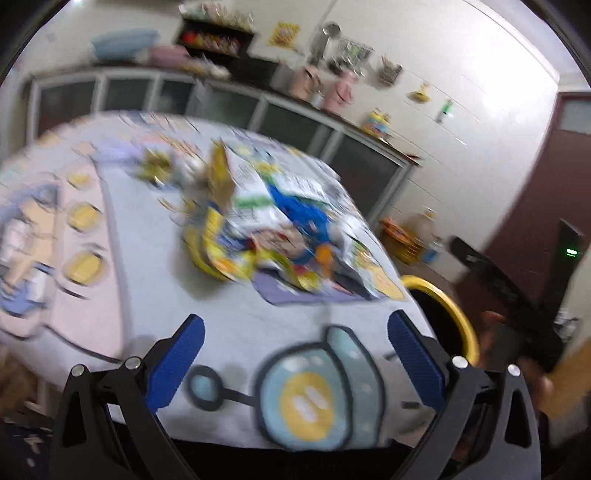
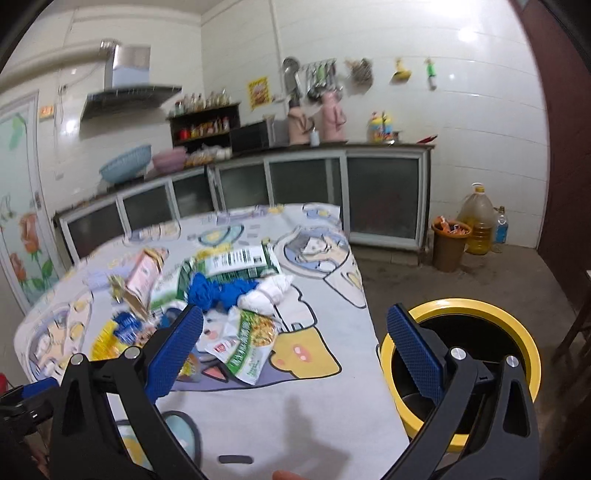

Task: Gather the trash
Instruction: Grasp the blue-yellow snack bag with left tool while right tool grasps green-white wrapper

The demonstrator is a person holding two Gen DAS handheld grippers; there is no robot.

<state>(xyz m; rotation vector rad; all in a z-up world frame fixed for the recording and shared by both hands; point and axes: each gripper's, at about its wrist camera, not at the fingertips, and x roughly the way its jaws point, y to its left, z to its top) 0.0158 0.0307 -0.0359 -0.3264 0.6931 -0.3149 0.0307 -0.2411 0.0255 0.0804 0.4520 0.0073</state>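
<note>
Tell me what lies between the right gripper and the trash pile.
Only bare patterned tablecloth separates the open right gripper from the trash pile, seen in the right wrist view.

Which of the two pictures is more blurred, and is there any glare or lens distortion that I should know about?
Left wrist view: strong motion blur, so the trash pile and tablecloth prints are smeared. Right wrist view: much sharper, the green wrapper and yellow-rimmed bin have clear edges; bright glare spots sit on the wall tiles. Both views: fisheye bending, dark corners.

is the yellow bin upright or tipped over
Upright: in the right wrist view the yellow bin stands on the floor beside the table, round rim facing up.
</note>
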